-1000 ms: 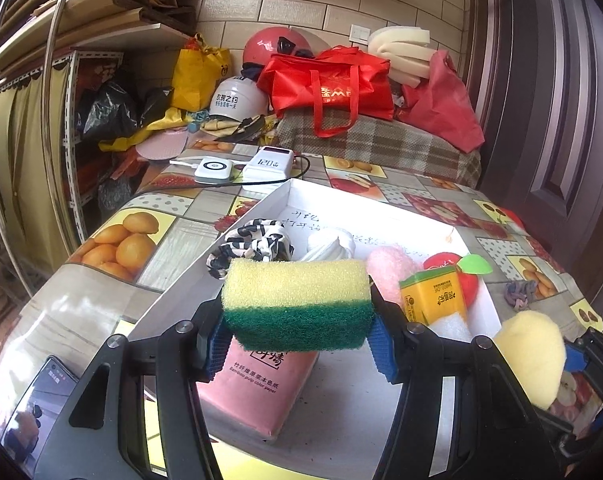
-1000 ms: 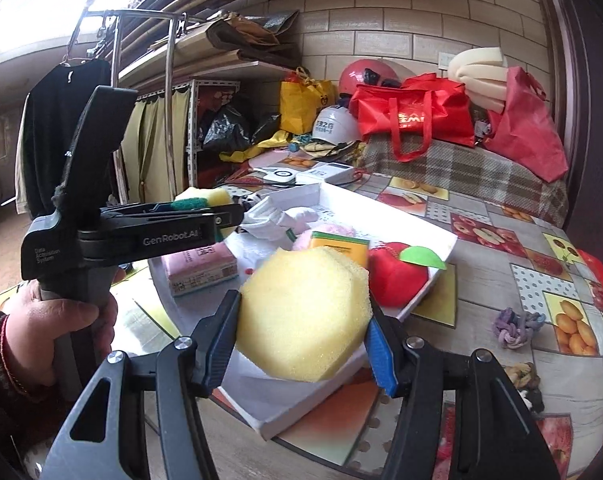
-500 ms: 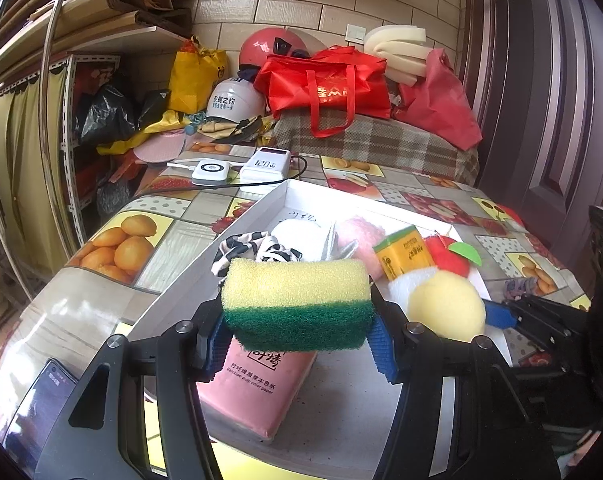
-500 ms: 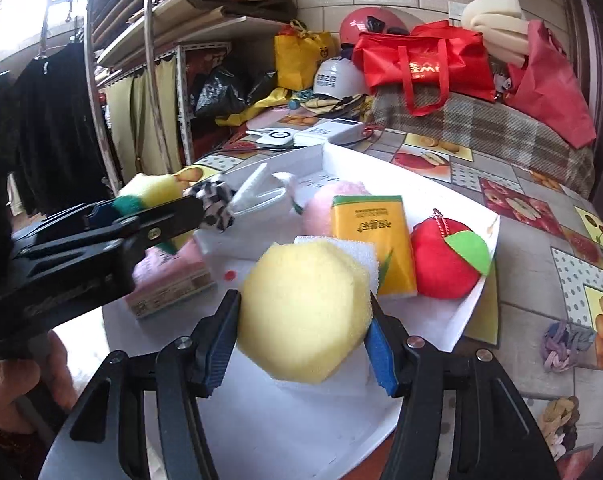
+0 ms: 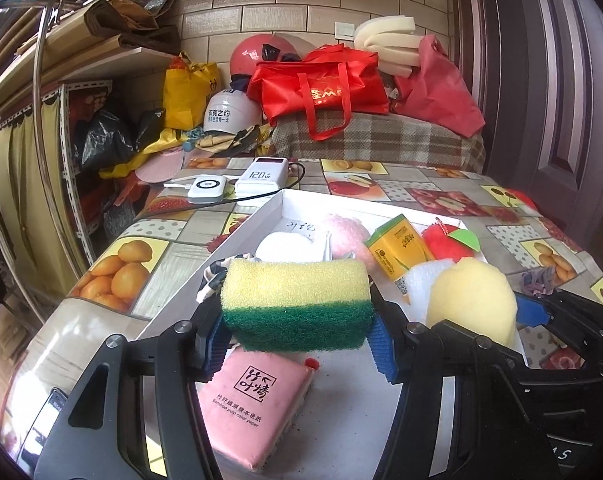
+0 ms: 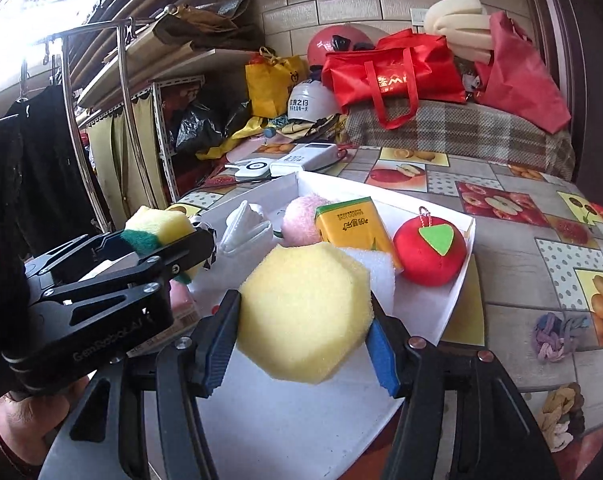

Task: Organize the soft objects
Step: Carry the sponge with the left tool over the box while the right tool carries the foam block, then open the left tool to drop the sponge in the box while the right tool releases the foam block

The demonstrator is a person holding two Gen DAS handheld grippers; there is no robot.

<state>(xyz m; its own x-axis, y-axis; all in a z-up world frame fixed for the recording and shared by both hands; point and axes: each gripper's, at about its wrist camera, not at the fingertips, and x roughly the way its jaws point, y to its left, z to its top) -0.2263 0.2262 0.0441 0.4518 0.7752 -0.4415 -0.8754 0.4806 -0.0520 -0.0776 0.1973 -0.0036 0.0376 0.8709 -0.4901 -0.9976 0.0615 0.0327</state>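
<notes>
My left gripper [image 5: 297, 340] is shut on a yellow-and-green scouring sponge [image 5: 297, 292], held a little above the near end of the white tray [image 5: 341, 420], over a pink tissue pack [image 5: 257, 400]. My right gripper [image 6: 303, 344] holds a round yellow sponge [image 6: 305, 312] over the tray [image 6: 301, 420]. Its jaws are opening, though both blue pads still touch the sponge. The yellow sponge [image 5: 473, 300] hangs just right of the scouring sponge [image 6: 157, 226]. In the tray lie a red apple plush [image 6: 429, 252], a yellow tissue pack [image 6: 353, 224], a pink puff [image 6: 301, 220] and white foam [image 6: 377, 268].
Two knotted hair ties [image 6: 553, 336] [image 6: 561, 412] lie on the fruit-print tablecloth right of the tray. White power banks [image 5: 261, 180] sit behind the tray. Bags and helmets [image 5: 321, 80] pile up at the back, shelves stand at the left. A hand [image 6: 25, 416] grips the left gripper's handle.
The right gripper has carried the yellow sponge leftward from the tray's right edge to over the tray, close beside the left gripper. The left gripper has stayed in place with its sponge.
</notes>
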